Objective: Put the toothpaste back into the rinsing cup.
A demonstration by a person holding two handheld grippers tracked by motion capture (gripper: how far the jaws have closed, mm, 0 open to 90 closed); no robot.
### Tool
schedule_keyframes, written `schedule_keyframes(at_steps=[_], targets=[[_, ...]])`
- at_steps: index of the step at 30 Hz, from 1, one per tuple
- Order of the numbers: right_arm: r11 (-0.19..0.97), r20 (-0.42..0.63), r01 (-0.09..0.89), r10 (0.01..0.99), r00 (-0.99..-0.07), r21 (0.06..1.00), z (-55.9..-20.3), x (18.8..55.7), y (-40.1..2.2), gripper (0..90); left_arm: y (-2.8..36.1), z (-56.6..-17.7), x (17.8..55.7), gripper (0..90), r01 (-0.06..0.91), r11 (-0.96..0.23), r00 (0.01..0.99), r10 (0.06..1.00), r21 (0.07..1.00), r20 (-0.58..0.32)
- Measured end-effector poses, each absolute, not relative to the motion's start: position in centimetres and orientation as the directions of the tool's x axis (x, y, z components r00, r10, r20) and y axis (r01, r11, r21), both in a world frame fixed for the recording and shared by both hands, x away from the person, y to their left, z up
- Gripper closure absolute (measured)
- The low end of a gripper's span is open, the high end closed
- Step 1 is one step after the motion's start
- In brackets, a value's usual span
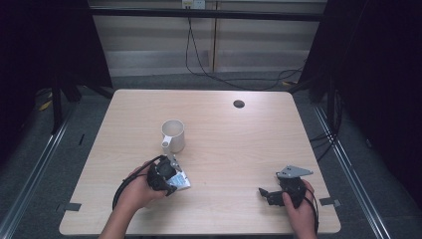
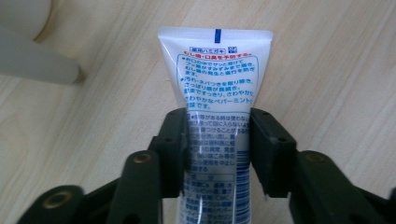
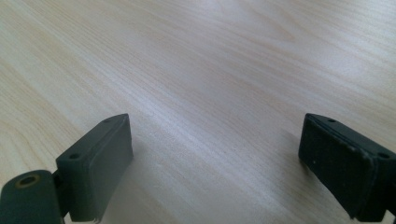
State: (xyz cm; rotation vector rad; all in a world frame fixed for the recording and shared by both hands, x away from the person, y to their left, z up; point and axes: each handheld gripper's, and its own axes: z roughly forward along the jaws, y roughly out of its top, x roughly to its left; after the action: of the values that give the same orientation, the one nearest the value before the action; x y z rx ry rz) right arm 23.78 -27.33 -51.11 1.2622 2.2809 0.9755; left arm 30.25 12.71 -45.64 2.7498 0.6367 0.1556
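My table, and the room around it

I work at a pale wood-grain table (image 1: pixel 219 114) with a dark round grommet (image 1: pixel 239 104); grey floor (image 1: pixel 74 144) surrounds it, black curtains (image 1: pixel 383 74) flank both sides, and cables (image 1: pixel 209 69) hang down the beige panelled wall (image 1: pixel 259 45).

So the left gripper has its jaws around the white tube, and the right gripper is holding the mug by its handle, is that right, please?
Not quite: the left gripper does clamp the white tube, but the right gripper holds nothing. The right gripper view shows its jaws wide apart over bare table; in the high view the mug stands apart from it.
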Motion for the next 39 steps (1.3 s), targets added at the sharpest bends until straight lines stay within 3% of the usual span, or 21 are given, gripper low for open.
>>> schedule_keyframes(at_steps=[15, 39], targets=[[0.364, 0.021, 0.597, 0.843, -0.538, 0.715, -51.1, 23.8, -27.3, 9.2, 13.3, -43.1, 30.1, 67.6, 0.479, -0.804, 0.868, 0.494, 0.354, -0.053], [0.364, 0.021, 0.597, 0.843, -0.538, 0.715, -51.1, 23.8, -27.3, 9.2, 16.7, -38.6, 29.8, 71.6, 0.532, -0.604, 0.799, 0.590, 0.593, -0.117]])
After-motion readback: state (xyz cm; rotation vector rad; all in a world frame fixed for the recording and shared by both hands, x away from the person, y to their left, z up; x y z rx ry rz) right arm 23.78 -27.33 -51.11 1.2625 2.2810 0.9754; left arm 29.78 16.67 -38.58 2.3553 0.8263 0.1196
